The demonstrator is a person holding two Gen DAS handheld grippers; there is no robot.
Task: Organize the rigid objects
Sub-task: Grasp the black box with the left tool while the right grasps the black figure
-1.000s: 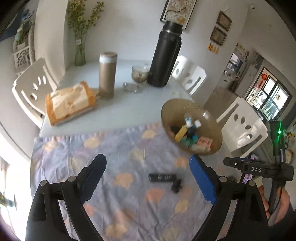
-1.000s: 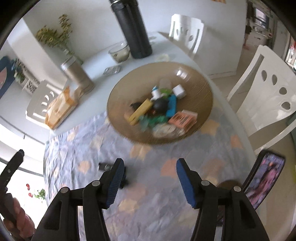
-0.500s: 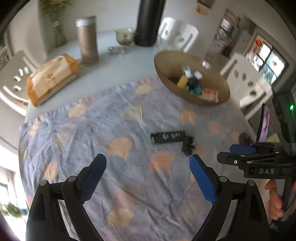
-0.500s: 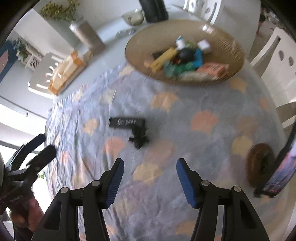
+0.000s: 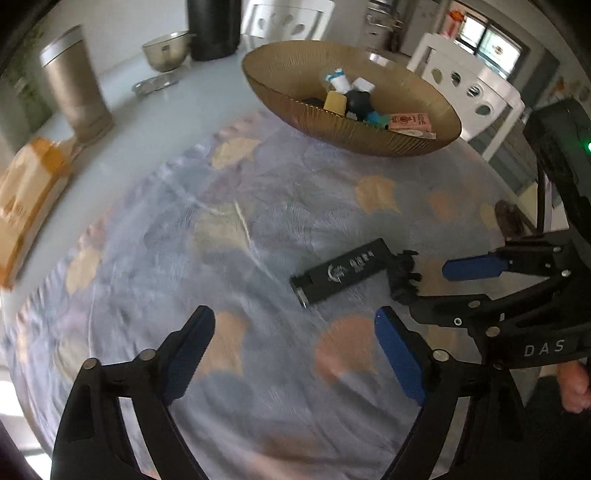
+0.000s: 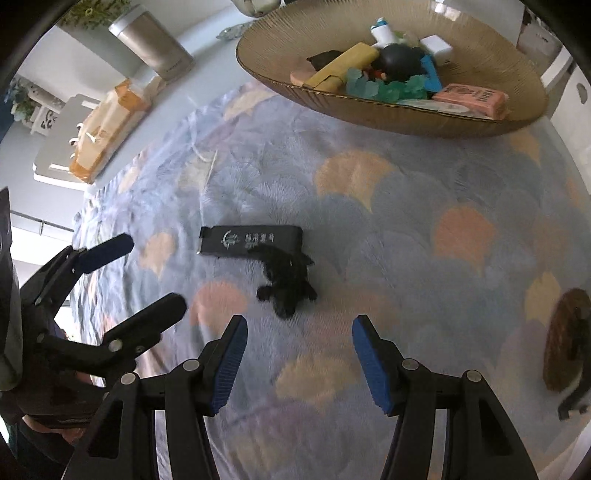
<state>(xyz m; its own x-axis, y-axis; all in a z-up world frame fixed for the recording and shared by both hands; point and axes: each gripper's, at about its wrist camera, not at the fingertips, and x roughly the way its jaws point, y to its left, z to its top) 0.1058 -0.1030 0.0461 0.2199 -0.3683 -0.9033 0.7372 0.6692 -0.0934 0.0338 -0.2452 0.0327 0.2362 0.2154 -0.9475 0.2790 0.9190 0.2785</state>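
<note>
A flat black box with white print (image 5: 343, 270) (image 6: 251, 240) lies on the patterned cloth, touching a small black animal figure (image 5: 403, 275) (image 6: 286, 278). A brown ribbed bowl (image 5: 306, 107) (image 6: 480, 33) at the back holds several small items. My left gripper (image 5: 295, 347) is open and empty, low over the cloth just short of the box; it also shows in the right wrist view (image 6: 147, 273). My right gripper (image 6: 298, 354) is open and empty, just short of the figure; it shows in the left wrist view (image 5: 458, 284) beside the figure.
A metal canister (image 5: 74, 85), a steel bowl (image 5: 168, 50), a black flask (image 5: 212, 26) and an orange packet (image 5: 22, 199) stand at the back left. A dark round object (image 6: 565, 339) lies at the cloth's right edge. White chairs (image 5: 476, 88) flank the table.
Both grippers have come down and forward toward the black box and the figure, which now look much larger. Both stay open. The objects have not moved.
</note>
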